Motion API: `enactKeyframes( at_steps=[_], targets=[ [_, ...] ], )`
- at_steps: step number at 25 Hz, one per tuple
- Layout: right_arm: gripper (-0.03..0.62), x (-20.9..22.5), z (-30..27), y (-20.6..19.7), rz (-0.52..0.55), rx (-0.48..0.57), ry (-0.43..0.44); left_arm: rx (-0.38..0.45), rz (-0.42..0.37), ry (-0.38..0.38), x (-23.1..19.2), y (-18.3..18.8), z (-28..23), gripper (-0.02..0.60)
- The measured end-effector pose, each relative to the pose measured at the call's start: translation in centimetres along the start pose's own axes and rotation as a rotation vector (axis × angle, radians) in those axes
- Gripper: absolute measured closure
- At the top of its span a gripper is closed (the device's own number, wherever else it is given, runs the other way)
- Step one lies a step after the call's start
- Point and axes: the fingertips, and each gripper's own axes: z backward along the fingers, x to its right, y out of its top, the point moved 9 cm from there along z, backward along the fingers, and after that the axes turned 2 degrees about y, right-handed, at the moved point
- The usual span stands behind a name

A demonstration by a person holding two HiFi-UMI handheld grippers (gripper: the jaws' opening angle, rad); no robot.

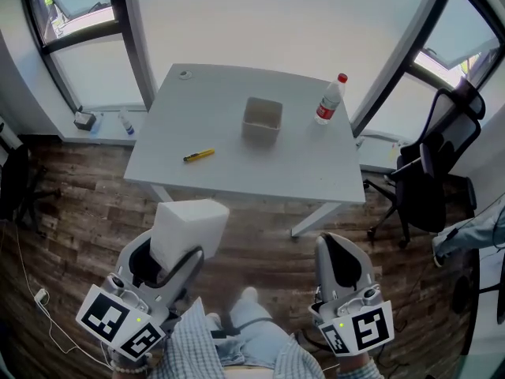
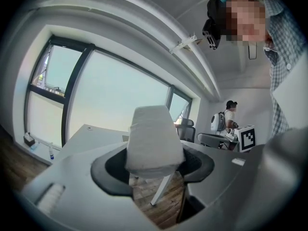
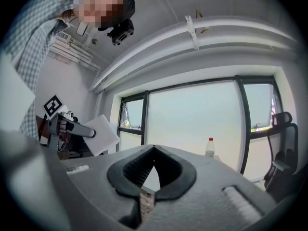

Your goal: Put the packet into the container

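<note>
- I read my left tool (image 1: 166, 254) clamped on the white packet (image 1: 189, 226), near the desk (image 1: 197, 117) edge.
- Right tool (image 1: 341, 251) closed, empty.
- Container (image 1: 262, 119) mid-desk, farther off.

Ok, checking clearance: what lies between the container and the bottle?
Nothing: the head view shows bare table between container and bottle.

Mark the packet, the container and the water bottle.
packet (image 1: 188, 227), head view, front face
container (image 1: 261, 132), head view, near wall
water bottle (image 1: 327, 106), head view, label
</note>
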Motion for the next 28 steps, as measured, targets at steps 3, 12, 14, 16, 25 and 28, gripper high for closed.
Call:
enactKeyframes(
  at_steps=[3, 12, 14, 16, 25, 28],
  targets=[
    [0.594, 1.2, -0.5, 0.1, 0.001, 0.009, 0.011, 0.010, -0.006, 0.017, 0.2, 0.4, -0.8, 0.318],
    [0.594, 4.1, -1.8, 0.1, 0.014, 0.036, 0.040, 0.040, -0.024, 0.054, 1.0, 1.1, -2.8, 0.318],
    [0.594, 4.8, -2.0, 0.0, 0.018, 0.037, 0.047, 0.041, -0.023, 0.062, 1.1, 1.0, -3.5, 0.318],
    [0.594, 5.6, -2.2, 0.1, 0.023, 0.043, 0.050, 0.048, -0.022, 0.064, 1.3, 1.2, -4.2, 0.318],
    [0.594, 8.3, -1.9, -0.4, 0.024, 0.045, 0.044, 0.056, -0.029, 0.064, 2.9, 1.0, -6.3, 0.318],
    [0.594, 8.6, -2.1, -0.5, 0.022, 0.050, 0.052, 0.059, -0.034, 0.068, 3.1, 1.2, -6.6, 0.318]
  ],
)
